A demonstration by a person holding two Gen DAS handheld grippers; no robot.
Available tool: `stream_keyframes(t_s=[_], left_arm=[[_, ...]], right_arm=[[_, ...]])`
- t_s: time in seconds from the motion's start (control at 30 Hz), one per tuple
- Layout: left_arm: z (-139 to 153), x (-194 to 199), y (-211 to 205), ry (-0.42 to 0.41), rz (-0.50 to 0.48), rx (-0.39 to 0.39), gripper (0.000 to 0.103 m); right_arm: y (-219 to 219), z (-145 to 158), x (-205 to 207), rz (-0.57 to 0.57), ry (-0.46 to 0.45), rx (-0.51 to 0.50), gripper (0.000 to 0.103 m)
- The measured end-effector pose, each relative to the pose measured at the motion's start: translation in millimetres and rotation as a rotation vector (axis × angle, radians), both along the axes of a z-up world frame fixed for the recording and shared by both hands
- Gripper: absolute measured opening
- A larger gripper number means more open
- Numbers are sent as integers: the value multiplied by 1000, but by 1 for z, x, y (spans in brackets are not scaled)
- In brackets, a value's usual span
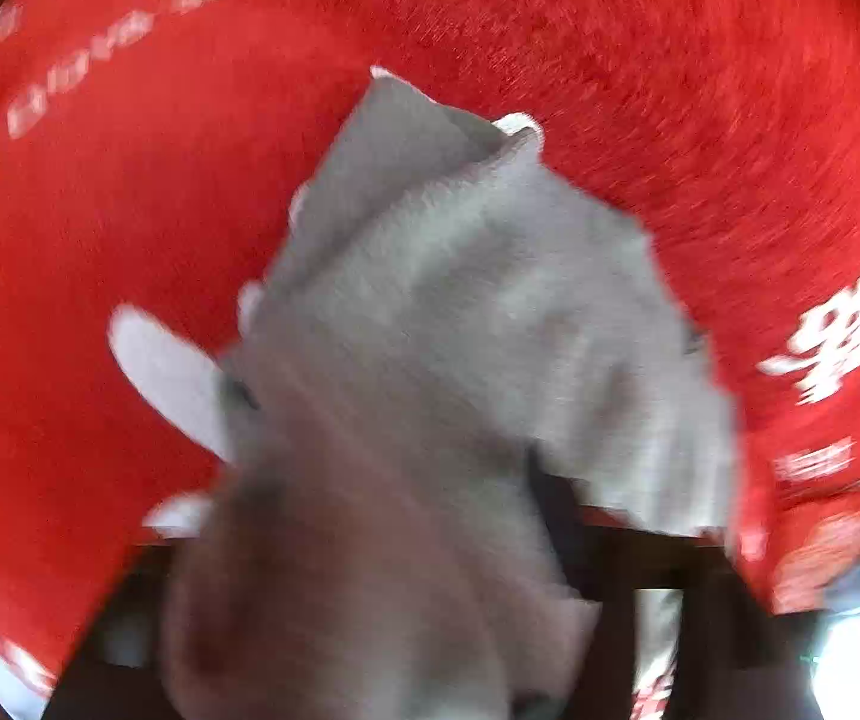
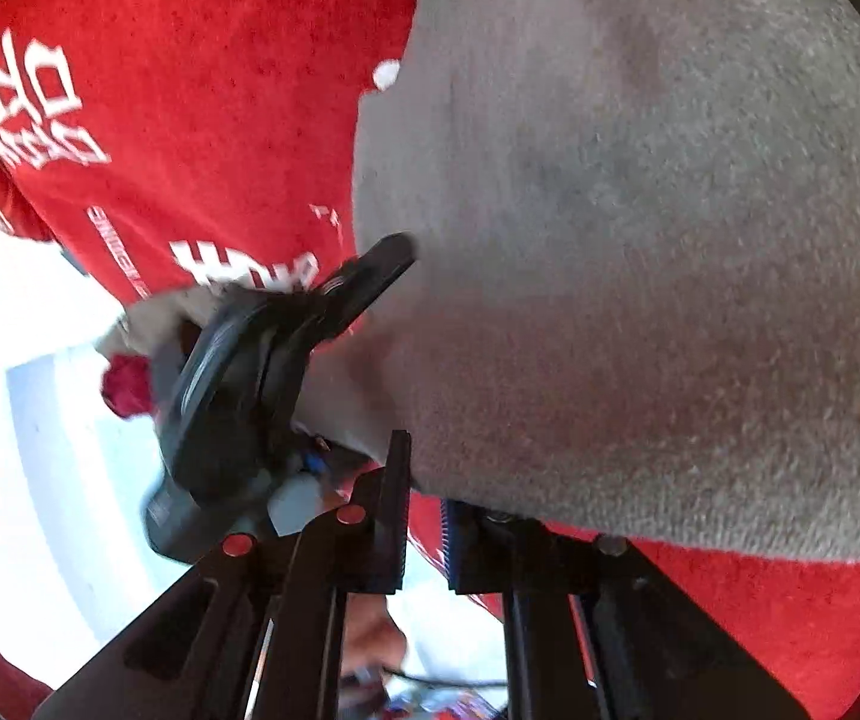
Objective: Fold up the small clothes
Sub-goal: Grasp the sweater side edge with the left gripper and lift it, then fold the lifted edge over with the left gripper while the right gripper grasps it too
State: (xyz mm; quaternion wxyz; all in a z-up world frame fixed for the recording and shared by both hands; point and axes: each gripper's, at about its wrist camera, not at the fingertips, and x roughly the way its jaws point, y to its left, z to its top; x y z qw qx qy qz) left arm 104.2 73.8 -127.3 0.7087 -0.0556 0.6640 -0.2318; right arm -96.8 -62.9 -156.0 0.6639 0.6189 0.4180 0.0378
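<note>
**Grey cloth draped over the left tool, right tool close beside it**

The grey cloth (image 1: 466, 312) lies on a red printed cover (image 1: 670, 90), its near end lifted and draped over the left tool (image 2: 394, 252), hiding that tool's fingers in its own view; it looks clamped on the cloth edge, though I cannot tell for sure. The cloth's long axis runs away from that tool. The right tool (image 2: 427, 516) stands apart, gripping nothing, with the cloth just ahead. The left hand looks nearer to carry the fold.

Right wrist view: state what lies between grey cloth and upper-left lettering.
Bare red mat only, between grey cloth and white lettering; right wrist view shows it.
</note>
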Motion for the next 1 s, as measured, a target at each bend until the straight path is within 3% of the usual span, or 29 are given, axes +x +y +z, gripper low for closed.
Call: stream_keyframes(t_s=[0.03, 0.07, 0.2, 0.33, 0.37, 0.4, 0.43, 0.57, 0.7, 0.83, 1.0], left_arm=[[0, 1, -2, -9, -7, 8, 30], [3, 2, -3, -27, -11, 13, 21], [25, -16, -23, -220, -165, 124, 20], [35, -42, -43, -408, -341, 225, 20], [36, -48, -46, -449, -379, 248, 20], [36, -52, -47, -468, -400, 259, 20], [35, -57, -50, -504, -435, 279, 20], [35, -75, -52, -608, -535, 324, 20], [35, -87, -58, -681, -607, 347, 20], [35, -93, -62, -712, -639, 354, 20], [34, -97, -61, -723, -639, 350, 20]], right_arm=[[1, 0, 0, 22, 11, -12, 9], [2, 1, 0, 50, 23, -23, 9], [0, 17, -5, 167, 76, -85, 14], [-21, 59, -10, 272, 111, -275, 19], [-29, 72, -8, 294, 125, -332, 33], [-38, 84, -2, 311, 144, -382, 56], [-45, 90, 4, 319, 153, -406, 65], [-73, 118, 63, 390, 127, -464, 72], [-69, 109, 137, 573, 187, -413, 80], [-33, 82, 208, 799, 301, -461, 80], [-3, 52, 258, 912, 391, -428, 80]])
